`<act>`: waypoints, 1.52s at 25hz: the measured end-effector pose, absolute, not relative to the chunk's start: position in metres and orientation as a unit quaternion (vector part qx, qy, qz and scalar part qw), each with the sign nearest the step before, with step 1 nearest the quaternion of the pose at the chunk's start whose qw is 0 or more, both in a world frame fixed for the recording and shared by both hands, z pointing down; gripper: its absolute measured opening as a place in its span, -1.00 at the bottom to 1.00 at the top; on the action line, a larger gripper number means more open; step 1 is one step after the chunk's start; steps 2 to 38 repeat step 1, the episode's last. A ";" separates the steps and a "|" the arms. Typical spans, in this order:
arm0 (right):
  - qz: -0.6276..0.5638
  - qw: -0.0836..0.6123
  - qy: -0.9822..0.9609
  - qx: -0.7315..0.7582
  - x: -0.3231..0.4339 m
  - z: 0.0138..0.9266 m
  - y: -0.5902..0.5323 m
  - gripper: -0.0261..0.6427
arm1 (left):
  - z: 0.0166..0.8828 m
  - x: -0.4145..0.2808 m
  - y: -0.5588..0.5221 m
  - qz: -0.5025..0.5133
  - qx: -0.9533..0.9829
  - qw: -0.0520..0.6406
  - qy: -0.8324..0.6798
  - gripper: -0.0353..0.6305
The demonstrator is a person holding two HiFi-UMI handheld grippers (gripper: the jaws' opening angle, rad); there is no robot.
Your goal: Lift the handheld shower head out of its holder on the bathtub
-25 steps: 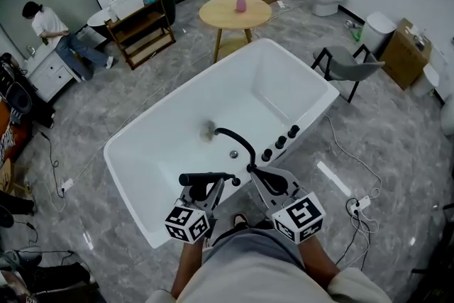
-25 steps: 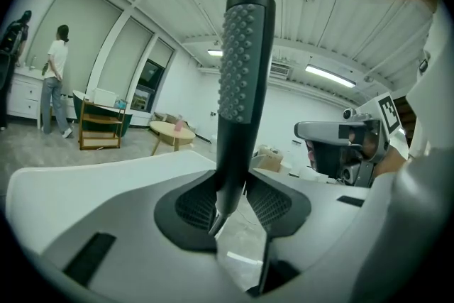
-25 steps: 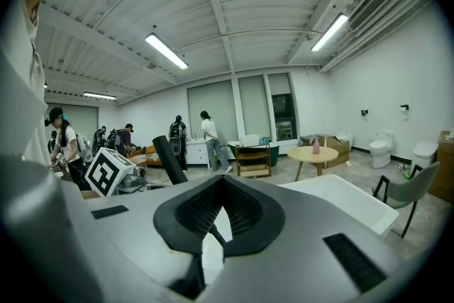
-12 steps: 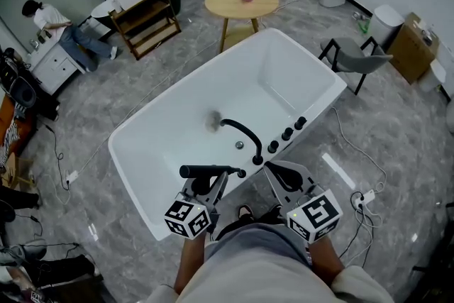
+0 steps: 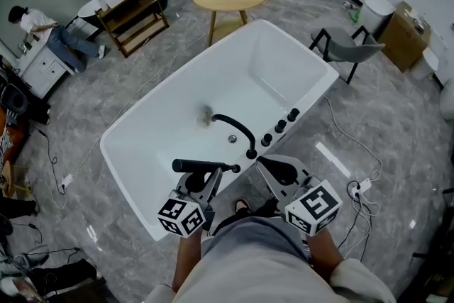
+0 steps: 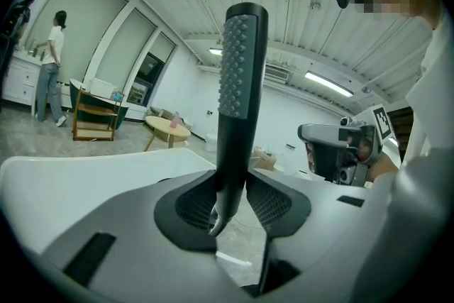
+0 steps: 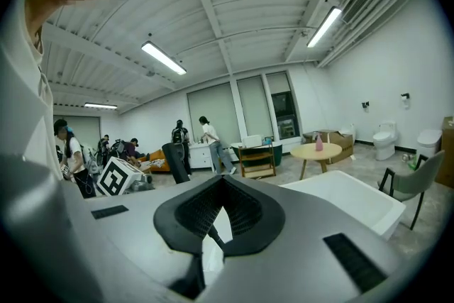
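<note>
We log the shower head (image 6: pixel 241 67) clamped by its handle in our left gripper (image 6: pixel 230 204), over the bathtub (image 5: pixel 163 145) rim. Our right gripper (image 7: pixel 221 189): closed, empty.

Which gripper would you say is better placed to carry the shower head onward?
Left: the left gripper clamps the shower head by its handle, while the right gripper beside it is shut on nothing.

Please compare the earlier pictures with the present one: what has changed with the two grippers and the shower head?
Nothing has visibly moved, been taken hold of or let go; only the head view itself drifted a little. The left gripper still clamps the shower head, held crosswise by the bathtub's near rim. The right gripper stays shut and empty beside it.
</note>
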State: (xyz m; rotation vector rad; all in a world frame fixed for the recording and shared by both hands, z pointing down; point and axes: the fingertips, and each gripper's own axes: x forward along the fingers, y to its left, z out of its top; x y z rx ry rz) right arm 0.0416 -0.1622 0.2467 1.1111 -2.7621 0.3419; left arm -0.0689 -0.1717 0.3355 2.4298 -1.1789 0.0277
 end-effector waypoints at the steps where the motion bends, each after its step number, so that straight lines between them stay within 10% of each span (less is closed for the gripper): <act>1: 0.114 0.073 -0.920 0.367 0.042 0.246 -0.165 -0.87 | 0.334 -0.070 -0.173 0.009 0.878 0.218 -0.427 -0.48; 38: 0.114 0.073 -0.920 0.367 0.042 0.246 -0.165 -0.87 | 0.334 -0.070 -0.173 0.009 0.878 0.218 -0.427 -0.48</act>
